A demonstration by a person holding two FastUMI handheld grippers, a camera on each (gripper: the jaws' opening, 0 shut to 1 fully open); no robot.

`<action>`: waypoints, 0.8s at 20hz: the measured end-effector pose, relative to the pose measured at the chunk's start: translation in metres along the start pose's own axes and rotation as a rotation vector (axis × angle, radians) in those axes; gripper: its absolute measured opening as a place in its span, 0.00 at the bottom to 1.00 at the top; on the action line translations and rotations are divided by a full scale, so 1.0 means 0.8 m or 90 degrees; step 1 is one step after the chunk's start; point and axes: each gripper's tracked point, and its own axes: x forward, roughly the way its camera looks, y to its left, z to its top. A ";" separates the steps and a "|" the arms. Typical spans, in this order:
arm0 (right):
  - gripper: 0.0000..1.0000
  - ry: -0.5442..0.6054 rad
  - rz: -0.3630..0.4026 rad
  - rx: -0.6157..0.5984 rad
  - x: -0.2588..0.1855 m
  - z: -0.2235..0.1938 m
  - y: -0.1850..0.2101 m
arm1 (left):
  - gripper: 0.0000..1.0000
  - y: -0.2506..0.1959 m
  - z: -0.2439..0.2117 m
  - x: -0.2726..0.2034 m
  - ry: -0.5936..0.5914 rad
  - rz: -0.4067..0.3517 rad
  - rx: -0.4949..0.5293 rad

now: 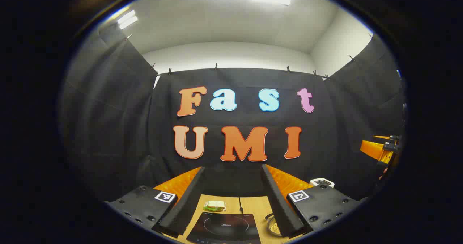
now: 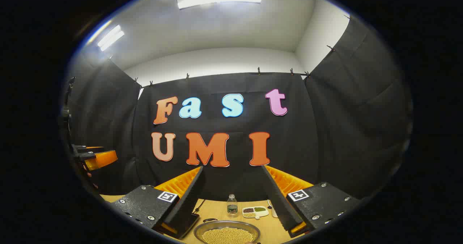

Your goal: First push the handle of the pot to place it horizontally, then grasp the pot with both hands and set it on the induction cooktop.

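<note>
In the right gripper view a metal pot [image 2: 226, 233] full of pale beans sits on the wooden table just below and ahead of my right gripper [image 2: 232, 168], which is open and holds nothing. In the left gripper view the black induction cooktop [image 1: 224, 227] lies on the table under my open left gripper [image 1: 233, 169]. The pot [image 1: 274, 226] stands just right of the cooktop, partly hidden by a finger. Both grippers are held high above the table. I cannot make out how the pot's handle lies.
A sandwich on a small plate [image 1: 215, 205] lies behind the cooktop. A water bottle [image 2: 232, 205] and a white divided dish of beans [image 2: 255, 211] stand behind the pot. A white object [image 1: 322, 181] sits at the right. Black cloth walls surround the table.
</note>
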 end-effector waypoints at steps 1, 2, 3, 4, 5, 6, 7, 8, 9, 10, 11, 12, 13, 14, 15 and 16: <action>0.95 0.000 0.001 0.000 0.000 0.000 0.001 | 0.98 0.000 0.000 -0.001 -0.002 0.000 -0.002; 0.95 0.000 0.000 -0.002 0.000 0.000 -0.001 | 0.97 -0.001 0.002 -0.001 -0.006 -0.002 -0.005; 0.95 0.000 0.000 -0.004 0.001 0.000 -0.002 | 0.98 -0.003 0.003 0.001 -0.008 -0.009 -0.007; 0.95 0.000 -0.002 -0.004 -0.001 0.001 -0.002 | 0.98 -0.007 0.003 0.002 -0.008 -0.015 -0.009; 0.97 0.001 -0.001 -0.005 -0.001 0.001 -0.001 | 0.97 -0.007 0.002 0.004 -0.006 -0.014 -0.009; 0.95 0.002 0.000 -0.006 -0.001 0.000 -0.001 | 0.98 -0.007 0.002 0.006 -0.005 -0.014 -0.009; 0.95 0.001 0.000 -0.007 -0.002 0.001 -0.001 | 0.97 -0.009 0.002 0.007 -0.007 -0.015 -0.009; 0.95 0.000 -0.001 -0.007 -0.002 0.002 -0.002 | 0.98 -0.011 0.004 0.007 -0.009 -0.016 -0.009; 0.95 -0.002 -0.002 -0.008 -0.002 0.003 -0.003 | 0.98 -0.011 0.005 0.008 -0.011 -0.015 -0.010; 0.95 -0.002 -0.002 -0.008 -0.002 0.004 -0.004 | 0.98 -0.011 0.007 0.007 -0.014 -0.014 -0.011; 0.95 -0.002 -0.003 -0.008 -0.001 0.003 -0.004 | 0.98 -0.011 0.009 0.008 -0.020 -0.014 -0.017; 0.95 -0.001 -0.002 -0.008 0.000 0.003 -0.004 | 0.97 -0.012 0.014 0.008 -0.028 -0.017 -0.026; 0.95 0.000 -0.002 -0.007 -0.001 0.002 -0.004 | 0.97 -0.010 0.015 0.009 -0.029 -0.015 -0.031; 0.95 0.001 0.000 -0.006 0.000 0.002 -0.003 | 0.97 -0.008 0.013 0.009 -0.027 -0.013 -0.032; 0.95 0.001 0.001 -0.005 -0.001 0.002 -0.003 | 0.96 -0.006 0.015 0.009 -0.027 -0.011 -0.033; 0.95 0.000 0.003 -0.004 -0.001 0.003 -0.003 | 0.97 -0.005 0.016 0.008 -0.030 -0.010 -0.036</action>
